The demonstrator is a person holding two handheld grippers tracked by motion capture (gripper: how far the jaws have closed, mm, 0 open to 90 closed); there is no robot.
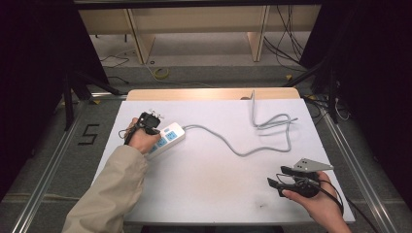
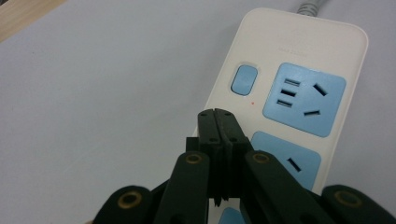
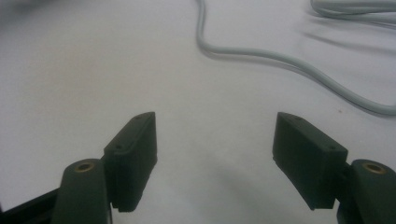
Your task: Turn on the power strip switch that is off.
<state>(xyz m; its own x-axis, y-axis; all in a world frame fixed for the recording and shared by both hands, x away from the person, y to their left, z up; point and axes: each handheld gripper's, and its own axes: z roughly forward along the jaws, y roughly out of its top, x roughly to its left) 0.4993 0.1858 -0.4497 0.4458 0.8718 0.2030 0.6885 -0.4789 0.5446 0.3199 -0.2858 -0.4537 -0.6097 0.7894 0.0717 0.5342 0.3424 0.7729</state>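
A white power strip [image 1: 167,138] with blue sockets lies on the left part of the white table top [image 1: 214,179]. Its grey cable [image 1: 233,145] snakes right toward the far edge. My left gripper [image 1: 145,127] hovers over the strip's left end. In the left gripper view its jaws are pressed together with nothing between them, and the left gripper [image 2: 217,114] points at the strip [image 2: 299,51] just below the blue switch [image 2: 244,78]. My right gripper [image 1: 278,175] rests near the front right, jaws wide apart. The right gripper [image 3: 215,135] has bare table between its pads, with the cable [image 3: 280,60] beyond.
The cable loops [image 1: 272,124] at the back right of the table. A wooden strip [image 1: 194,93] borders the far edge. Metal rails [image 1: 362,174] run along both sides, and shelving legs and loose cables sit on the floor behind.
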